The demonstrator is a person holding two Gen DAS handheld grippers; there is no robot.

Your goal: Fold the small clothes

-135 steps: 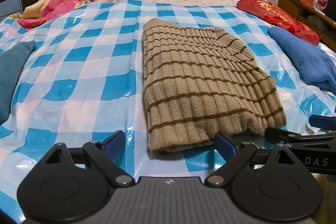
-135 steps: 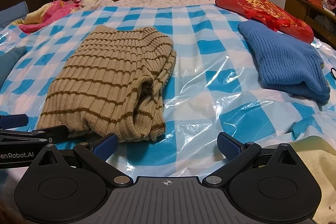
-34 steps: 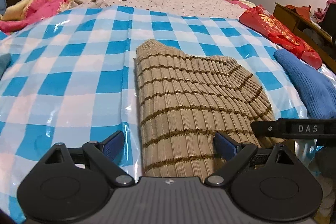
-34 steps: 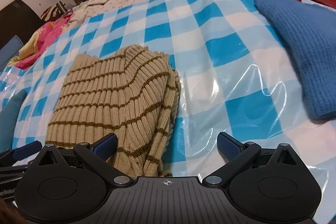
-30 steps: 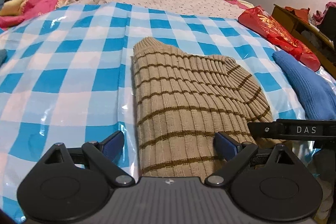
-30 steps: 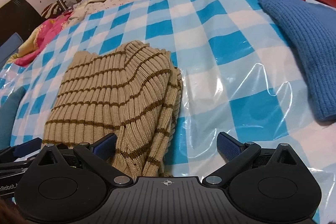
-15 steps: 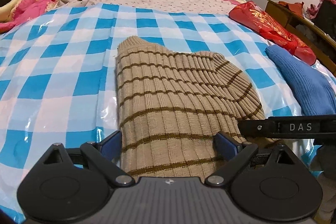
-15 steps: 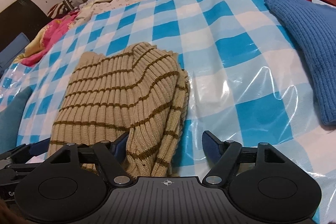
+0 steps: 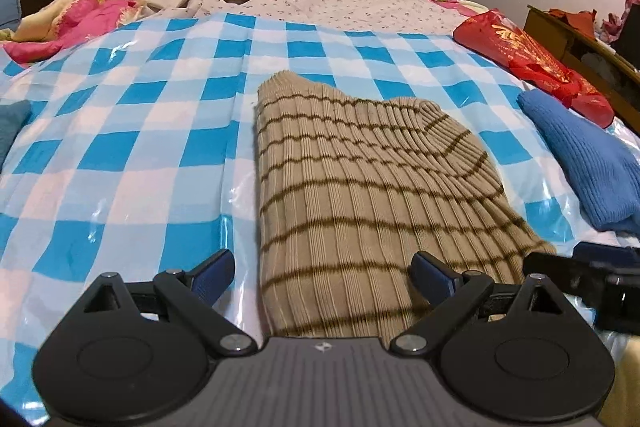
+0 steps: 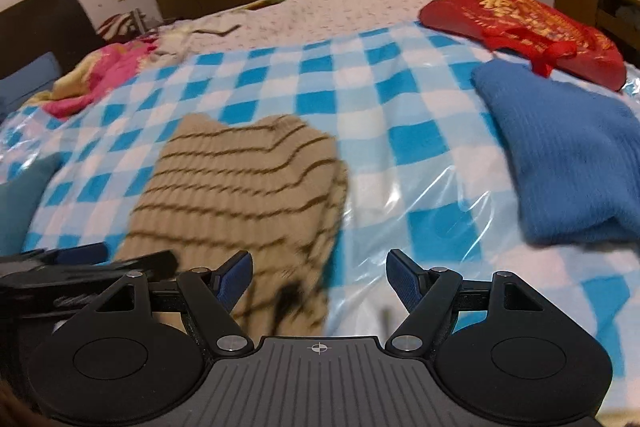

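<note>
- Checked plastic sheet (image 9: 120,155) over bed, spread wide; red bag (image 9: 532,63) at 2 o'clock.
- Striped tan sweater (image 9: 360,187) at centre, already folded into a narrow slab; long axis running 12 to 6 o'clock, collar end toward 12. Judged roughly halfway: crosswise fold left.
- Blue sweater (image 10: 560,155) at 3 o'clock, apparently folded.
- Left gripper (image 9: 322,273) open, straddling near hem, not pinching.
- Right gripper (image 10: 320,277) partly spread, sweater edge between unpressed pads.

The striped sweater (image 9: 360,195) has its near hem hidden behind the left gripper (image 9: 322,273), and the right wrist view shows it motion-blurred.
</note>
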